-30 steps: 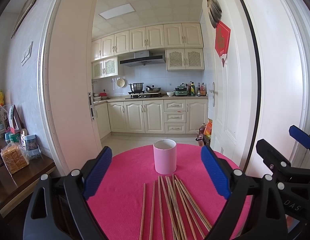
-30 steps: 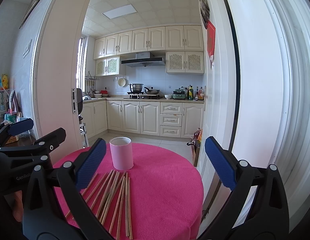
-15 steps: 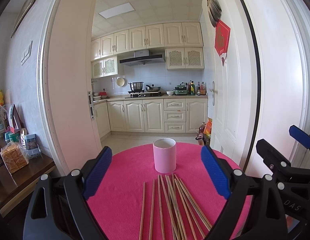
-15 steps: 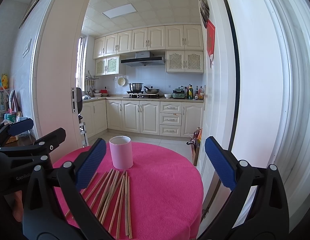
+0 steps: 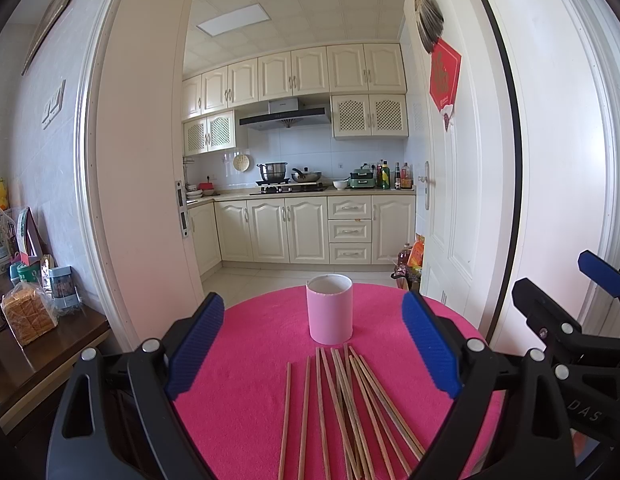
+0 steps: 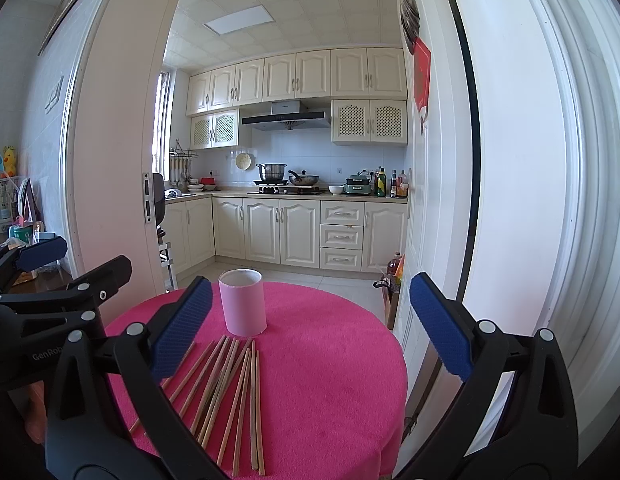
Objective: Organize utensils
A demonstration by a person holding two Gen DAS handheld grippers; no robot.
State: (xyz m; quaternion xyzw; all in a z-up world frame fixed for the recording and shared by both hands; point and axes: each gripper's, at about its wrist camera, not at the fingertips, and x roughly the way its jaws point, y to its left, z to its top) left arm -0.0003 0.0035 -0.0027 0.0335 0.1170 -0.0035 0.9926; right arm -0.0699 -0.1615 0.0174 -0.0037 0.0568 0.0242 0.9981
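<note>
Several wooden chopsticks (image 5: 345, 408) (image 6: 230, 384) lie fanned out on a round table with a pink cloth (image 5: 246, 400) (image 6: 329, 380). Just beyond their far tips stands an upright pink cylindrical holder (image 5: 329, 308) (image 6: 242, 302), hollow at the top. My left gripper (image 5: 311, 346) hovers open above the near part of the table, with the chopsticks below and between its blue pads. My right gripper (image 6: 310, 330) is open too, to the right of the chopsticks, holding nothing. Each gripper shows at the edge of the other's view.
A dark wooden side table (image 5: 38, 360) with a bag of bread (image 5: 28, 314) and jars stands at the left. A white door (image 5: 461, 200) is open at the right. Beyond the doorway lies a kitchen with cream cabinets (image 5: 310, 228). Bottles and bags (image 5: 409, 260) sit on the floor.
</note>
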